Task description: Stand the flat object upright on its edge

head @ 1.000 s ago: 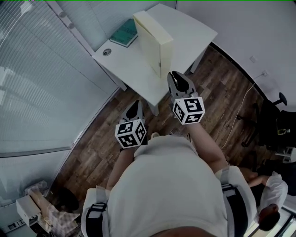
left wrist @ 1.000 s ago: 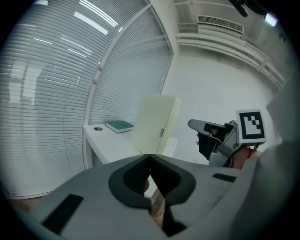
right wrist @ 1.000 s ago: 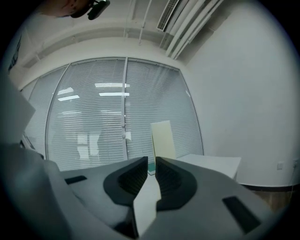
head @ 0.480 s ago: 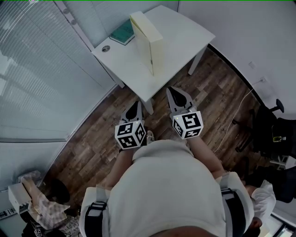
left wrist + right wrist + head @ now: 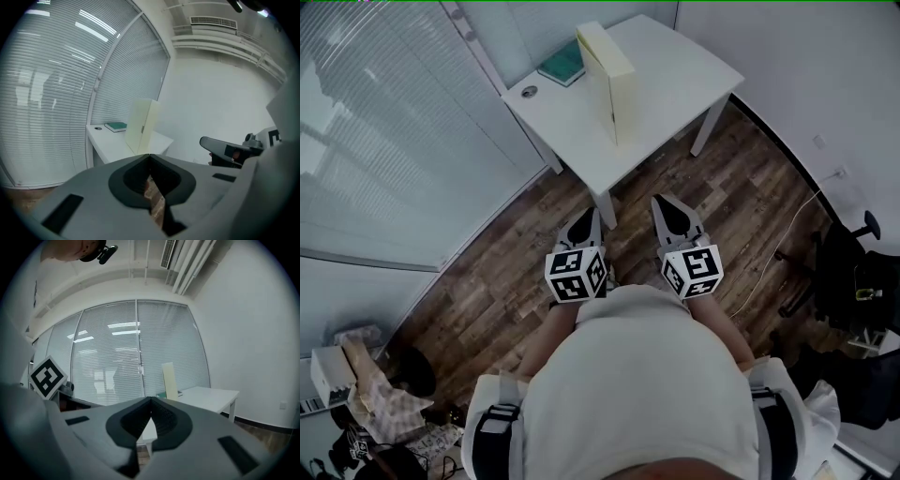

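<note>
A flat cream box stands upright on its edge on the white table; it also shows as the cream box and the cream box. My left gripper and my right gripper hang side by side over the wooden floor, well short of the table's near corner. Both are shut with nothing between their jaws, and neither touches the box.
A green book lies flat at the table's far left, with a small round fitting near it. Window blinds line the left. An office chair and a cable sit at the right; bags and boxes lie lower left.
Both grippers have drawn back from the table toward the person. The right gripper was right by the box a second ago and now hangs clear of it. The box stays standing.
</note>
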`<action>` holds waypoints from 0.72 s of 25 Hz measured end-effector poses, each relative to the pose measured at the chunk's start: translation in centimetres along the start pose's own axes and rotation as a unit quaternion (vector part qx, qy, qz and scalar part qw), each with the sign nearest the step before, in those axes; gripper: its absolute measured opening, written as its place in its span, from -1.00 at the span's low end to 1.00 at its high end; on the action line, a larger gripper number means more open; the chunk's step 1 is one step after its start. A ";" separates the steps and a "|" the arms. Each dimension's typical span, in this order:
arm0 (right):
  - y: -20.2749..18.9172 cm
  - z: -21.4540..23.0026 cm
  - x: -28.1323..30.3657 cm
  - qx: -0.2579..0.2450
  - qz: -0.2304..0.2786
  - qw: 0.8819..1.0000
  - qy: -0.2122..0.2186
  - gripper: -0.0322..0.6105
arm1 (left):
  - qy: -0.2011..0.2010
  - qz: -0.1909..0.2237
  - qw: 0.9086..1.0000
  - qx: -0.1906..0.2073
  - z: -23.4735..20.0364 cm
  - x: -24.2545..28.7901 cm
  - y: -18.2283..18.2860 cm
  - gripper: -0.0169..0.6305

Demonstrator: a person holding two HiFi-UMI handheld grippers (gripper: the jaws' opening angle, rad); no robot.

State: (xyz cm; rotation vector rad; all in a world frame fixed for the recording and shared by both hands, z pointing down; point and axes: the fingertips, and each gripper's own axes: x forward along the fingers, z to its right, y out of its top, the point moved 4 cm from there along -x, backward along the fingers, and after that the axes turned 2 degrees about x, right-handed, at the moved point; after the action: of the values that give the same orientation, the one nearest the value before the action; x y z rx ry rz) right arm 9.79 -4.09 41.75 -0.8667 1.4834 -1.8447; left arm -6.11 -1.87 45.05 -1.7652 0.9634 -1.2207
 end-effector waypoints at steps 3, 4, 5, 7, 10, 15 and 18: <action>-0.2 -0.1 -1.0 0.006 0.002 1.000 -0.003 -0.84 | -0.002 -0.001 1.000 0.002 0.6 -0.7 -0.3 -0.89; -0.2 -0.1 -1.3 0.007 0.002 1.000 -0.002 -0.84 | -0.003 0.000 1.000 0.002 0.8 -0.8 -0.4 -0.89; -0.2 -0.1 -1.4 0.007 0.002 1.000 -0.001 -0.84 | -0.003 0.001 1.000 0.002 0.9 -1.0 -0.4 -0.89; -0.2 -0.3 -1.7 0.008 0.002 1.000 0.003 -0.84 | -0.002 0.003 1.000 -0.001 1.0 -1.3 -0.5 -0.89; -0.2 -0.5 -2.1 0.016 0.006 1.000 0.013 -0.84 | 0.001 0.003 1.000 -0.004 1.2 -1.7 -0.8 -0.89; -0.2 -0.1 -2.4 0.013 0.006 1.000 0.001 -0.84 | 0.005 0.002 1.000 -0.006 1.1 -1.9 -1.0 -0.89; -0.3 0.2 -2.3 0.018 0.005 1.000 -0.001 -0.84 | 0.007 -0.001 1.000 -0.005 1.0 -1.7 -1.0 -0.89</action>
State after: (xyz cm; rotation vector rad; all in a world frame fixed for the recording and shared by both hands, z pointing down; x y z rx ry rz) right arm 11.27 -2.35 41.85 -0.8429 1.4453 -1.8579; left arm -5.46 0.24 45.11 -1.7687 0.9781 -1.2316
